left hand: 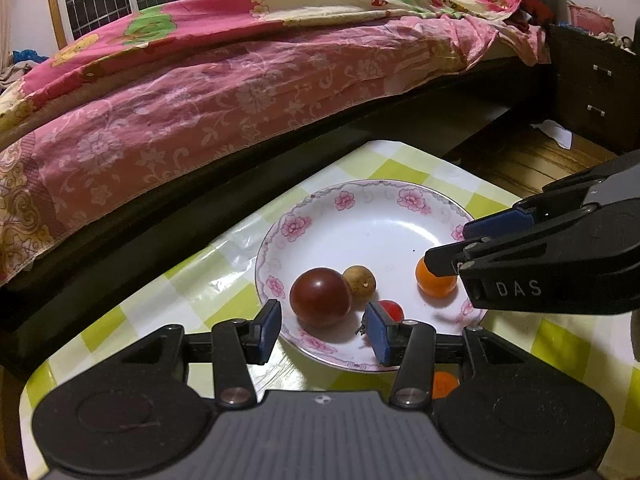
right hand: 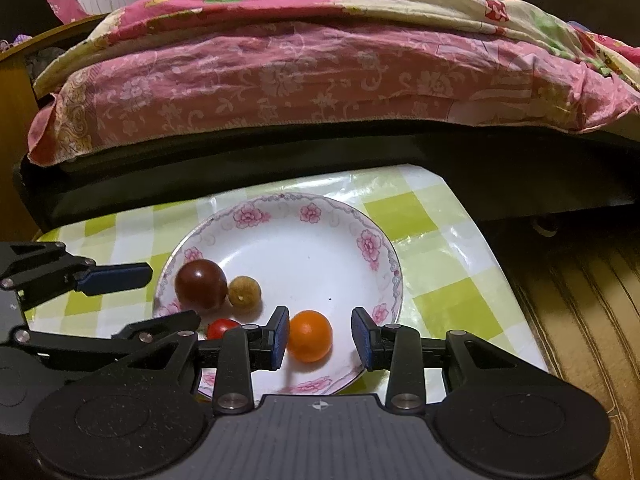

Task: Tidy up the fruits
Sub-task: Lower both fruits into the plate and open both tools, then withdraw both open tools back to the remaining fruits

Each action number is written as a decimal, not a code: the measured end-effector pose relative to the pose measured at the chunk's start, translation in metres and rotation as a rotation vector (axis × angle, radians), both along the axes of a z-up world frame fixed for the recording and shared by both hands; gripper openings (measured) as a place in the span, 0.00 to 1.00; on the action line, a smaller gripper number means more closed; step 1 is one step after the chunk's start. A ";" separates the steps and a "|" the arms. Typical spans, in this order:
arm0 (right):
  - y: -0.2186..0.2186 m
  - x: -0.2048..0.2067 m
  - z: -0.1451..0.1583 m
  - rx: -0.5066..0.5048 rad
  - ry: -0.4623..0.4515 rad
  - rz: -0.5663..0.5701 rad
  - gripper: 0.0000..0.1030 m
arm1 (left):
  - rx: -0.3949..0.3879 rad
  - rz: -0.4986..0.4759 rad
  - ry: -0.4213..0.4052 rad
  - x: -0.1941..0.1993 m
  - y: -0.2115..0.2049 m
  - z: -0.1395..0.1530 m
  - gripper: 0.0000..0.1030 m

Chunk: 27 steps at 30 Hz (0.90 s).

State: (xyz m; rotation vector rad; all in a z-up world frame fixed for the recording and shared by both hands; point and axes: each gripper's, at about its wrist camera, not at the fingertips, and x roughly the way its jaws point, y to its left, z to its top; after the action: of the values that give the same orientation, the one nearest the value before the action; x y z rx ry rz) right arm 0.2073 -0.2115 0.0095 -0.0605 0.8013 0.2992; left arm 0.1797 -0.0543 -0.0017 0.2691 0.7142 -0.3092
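**Orange fruit sits between the right tongs, not yet pinched**

Orange and round, the small citrus [right hand: 310, 336] lies on the near side of the flowered plate [right hand: 372, 240], directly between the two blue pads of the right gripper [right hand: 320, 338]. The left pad [right hand: 281, 338] looks to be touching or just grazing its skin, while the right pad [right hand: 362, 340] stands clear with bare plate showing in the gap, so these jaws are apart and clamp nothing. Being a ball, the fruit has no long axis to line up with; the move seems to turn only on closing squarely across its middle.

The left gripper [left hand: 324, 330] hovers over the plate's near rim with its jaws apart too, and nothing is pressed between them. The dark red plum-like fruit [left hand: 321, 297] lies just ahead in its gap, the brown longan-like fruit [left hand: 360, 283] touches that one from behind, and the small red tomato [left hand: 391, 310] peeks out beside the right-hand pad [left hand: 378, 336]. Another orange fruit [left hand: 444, 385] shows below that gripper, off the plate on the checked tablecloth [left hand: 120, 320] (mostly hidden by the frame).

Right is clearly the nearer hand to the citrus. The two grippers crowd the same side of the plate, and a clash between them looks like the main risk. The bed [left hand: 240, 80] lies well behind.
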 end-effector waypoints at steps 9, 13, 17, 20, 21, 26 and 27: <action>0.010 -0.013 0.003 0.000 0.000 0.027 0.31 | 0.001 -0.003 -0.001 -0.011 0.006 0.003 0.53; 0.012 -0.018 0.005 0.007 0.002 0.034 0.31 | 0.001 -0.005 0.004 -0.017 0.011 0.004 0.54; 0.016 -0.025 0.007 0.012 0.008 0.043 0.31 | 0.001 -0.009 0.009 -0.026 0.016 0.005 0.54; 0.019 -0.031 0.007 0.010 0.011 0.053 0.31 | 0.002 -0.017 0.013 -0.037 0.022 0.004 0.54; 0.020 -0.033 0.007 0.011 0.014 0.055 0.31 | 0.005 -0.020 0.018 -0.041 0.025 0.003 0.54; 0.021 -0.048 0.004 0.013 0.038 0.065 0.31 | 0.013 -0.024 0.040 -0.062 0.039 -0.003 0.54; 0.021 -0.051 0.004 0.014 0.042 0.068 0.31 | 0.012 -0.022 0.046 -0.065 0.042 -0.004 0.54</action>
State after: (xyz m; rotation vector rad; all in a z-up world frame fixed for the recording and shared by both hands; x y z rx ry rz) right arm 0.1566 -0.1903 0.0133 -0.0689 0.8402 0.3714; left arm 0.1143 -0.0121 -0.0054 0.2822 0.7588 -0.3332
